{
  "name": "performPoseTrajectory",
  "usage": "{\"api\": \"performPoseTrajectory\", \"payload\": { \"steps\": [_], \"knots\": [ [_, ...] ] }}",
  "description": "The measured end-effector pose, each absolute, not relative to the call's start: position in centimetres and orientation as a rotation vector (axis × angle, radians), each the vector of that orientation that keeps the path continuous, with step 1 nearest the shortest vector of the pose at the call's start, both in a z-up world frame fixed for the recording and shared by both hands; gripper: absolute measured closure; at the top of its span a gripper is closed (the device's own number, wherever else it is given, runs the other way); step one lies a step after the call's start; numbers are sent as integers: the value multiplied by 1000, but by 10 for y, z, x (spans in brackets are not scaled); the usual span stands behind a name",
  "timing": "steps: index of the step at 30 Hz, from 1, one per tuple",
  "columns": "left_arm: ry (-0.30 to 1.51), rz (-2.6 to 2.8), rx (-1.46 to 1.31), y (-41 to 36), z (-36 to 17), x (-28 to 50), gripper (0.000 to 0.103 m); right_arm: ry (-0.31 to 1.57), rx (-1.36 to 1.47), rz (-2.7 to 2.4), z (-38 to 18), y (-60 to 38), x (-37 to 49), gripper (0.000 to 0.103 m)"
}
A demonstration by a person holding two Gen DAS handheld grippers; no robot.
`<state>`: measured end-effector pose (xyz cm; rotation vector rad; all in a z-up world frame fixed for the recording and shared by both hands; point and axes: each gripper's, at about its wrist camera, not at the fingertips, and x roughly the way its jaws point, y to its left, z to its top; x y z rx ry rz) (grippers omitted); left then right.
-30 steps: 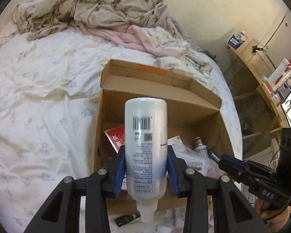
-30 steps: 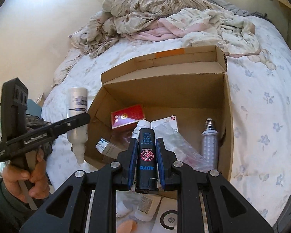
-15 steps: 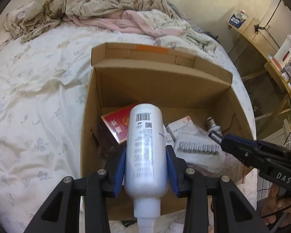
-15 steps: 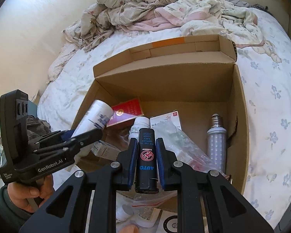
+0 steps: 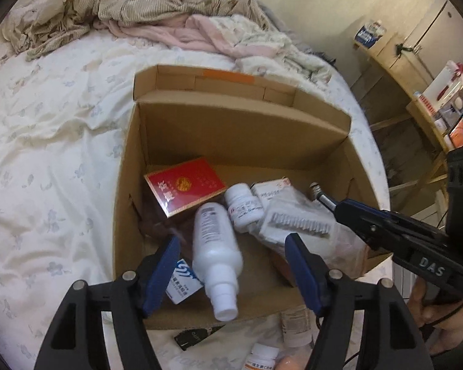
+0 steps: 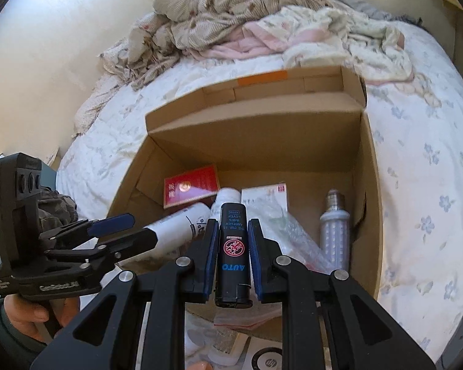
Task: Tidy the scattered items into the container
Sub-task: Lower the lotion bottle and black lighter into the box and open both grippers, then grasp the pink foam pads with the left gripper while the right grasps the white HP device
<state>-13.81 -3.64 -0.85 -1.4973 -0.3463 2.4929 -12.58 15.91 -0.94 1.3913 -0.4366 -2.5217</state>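
Cream walls (image 6: 61, 55) are seen behind a bed (image 5: 46, 154) spread with a pale flowered cover, crumpled bedding (image 5: 169, 9) heaped at its far end. On the cover an open cardboard box (image 5: 240, 129) is set. Over it the left gripper (image 5: 231, 265) is seen with jaws opening, the white bottle (image 5: 216, 246) loose between them, above the box's contents. A black lighter (image 6: 233, 246) is clamped by the right gripper (image 6: 233, 262). Wooden shelves (image 5: 416, 71) are ranged at the right.
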Motion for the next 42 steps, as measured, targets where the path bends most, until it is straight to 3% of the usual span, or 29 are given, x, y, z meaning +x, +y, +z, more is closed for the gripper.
{"api": "performPoseTrajectory", "payload": {
  "steps": [11,15,28,42],
  "knots": [
    [-421,2460,-1592,-57,4,-107,32,-377,1435,-2484,-11,143,-135,80],
    [-384,2478,-1618,-58,6,-92,32,-349,1426,-2521,-4,143,-131,54],
    [-429,2432,-1692,-39,1,-44,32,-492,1311,-2556,32,171,-101,54],
    [-362,2322,-1831,-3,-21,-1,32,-590,1235,-2533,63,193,-67,54]
  ]
}}
